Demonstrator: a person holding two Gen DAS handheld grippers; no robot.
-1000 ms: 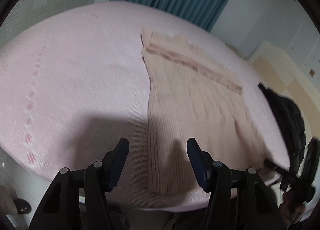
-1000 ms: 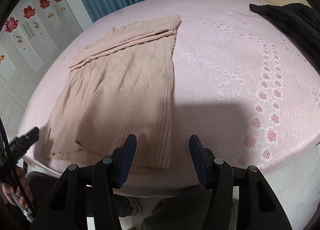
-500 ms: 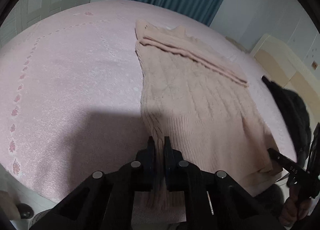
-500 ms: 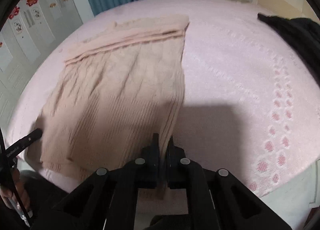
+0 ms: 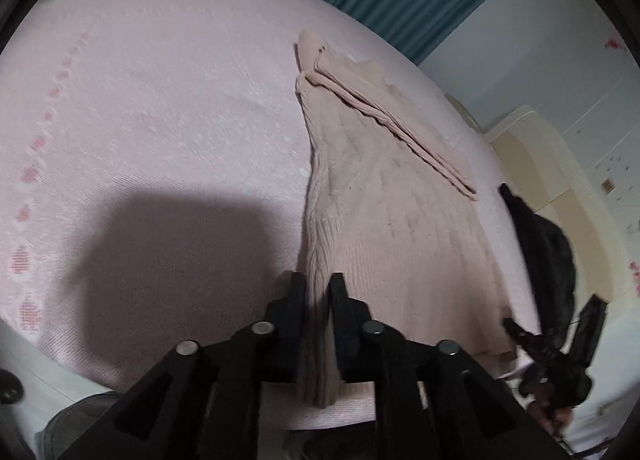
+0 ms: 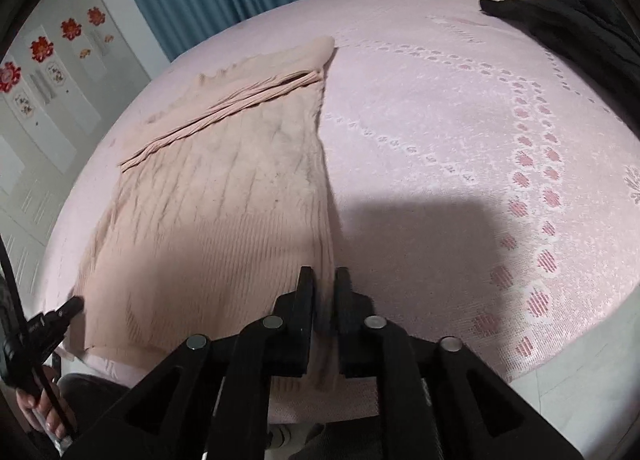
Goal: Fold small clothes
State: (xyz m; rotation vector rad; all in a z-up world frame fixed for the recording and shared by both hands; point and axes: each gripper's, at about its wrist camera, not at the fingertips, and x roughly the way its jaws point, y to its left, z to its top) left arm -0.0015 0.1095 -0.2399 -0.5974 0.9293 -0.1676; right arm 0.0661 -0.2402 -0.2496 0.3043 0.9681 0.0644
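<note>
Beige knit garment (image 5: pixel 384 227) is laid flat on the pink bed (image 5: pixel 160 131), sleeves already folded across the top; the near hem hangs at the bed's front edge. Left gripper (image 5: pixel 318 292) is clenched on the garment's near left hem corner, right gripper (image 6: pixel 324 288) is clamped on the near right corner, fabric pinched between the fingers (image 6: pixel 306 292) in both views. Risks, as judged: only thin ribbed hem is held, so it could be pulled out of either grip if the lift is uneven; the loosely stacked sleeves could be dragged out of place; a skewed fold could result if the two corners are not carried together. Plenty of bare bedspread is seen beyond the garment's collar end and to both sides. A black garment (image 6: pixel 572 27) lies well apart on the right, not in the fold path.
</note>
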